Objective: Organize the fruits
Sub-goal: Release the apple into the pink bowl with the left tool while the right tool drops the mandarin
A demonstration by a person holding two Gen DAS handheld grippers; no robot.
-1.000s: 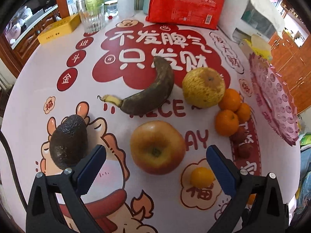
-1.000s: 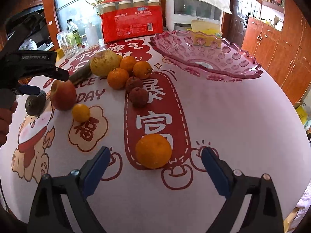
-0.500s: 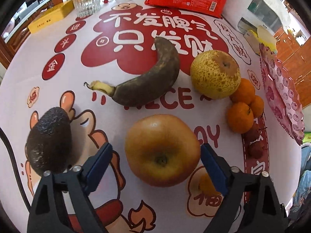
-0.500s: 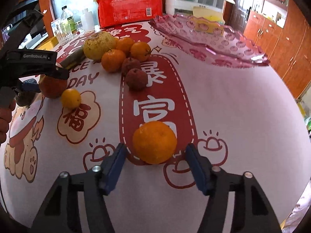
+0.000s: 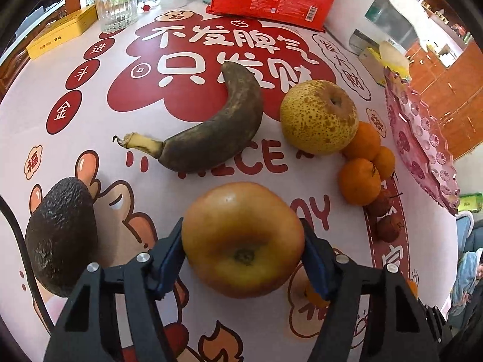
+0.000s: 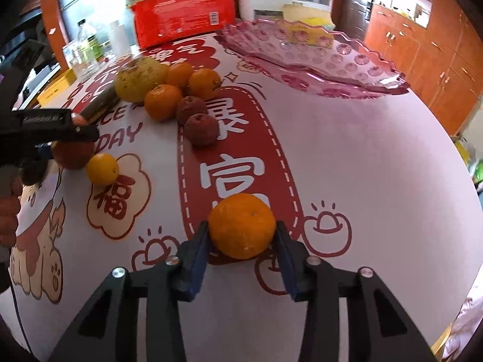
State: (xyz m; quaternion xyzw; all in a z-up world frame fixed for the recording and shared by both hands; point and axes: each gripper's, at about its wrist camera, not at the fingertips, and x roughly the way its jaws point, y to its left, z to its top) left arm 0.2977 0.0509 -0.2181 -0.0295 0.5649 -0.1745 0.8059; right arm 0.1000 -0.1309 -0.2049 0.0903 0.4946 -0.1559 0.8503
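Apple was red-yellow, stem pit toward my camera, sitting on the printed cloth between my left pads. Orange was round, bright, on the red banner print between my right pads. Blackened banana lay curved just beyond the apple, stem pointing left. Dark avocado lay left of the apple. Speckled pear sat upright right of the banana, touching a cluster of three tangerines. Two wrinkled dark-red fruits lay touching just beside those. A small yellow citrus sat beside the apple. Pink scalloped dish stood further back, nothing in it.
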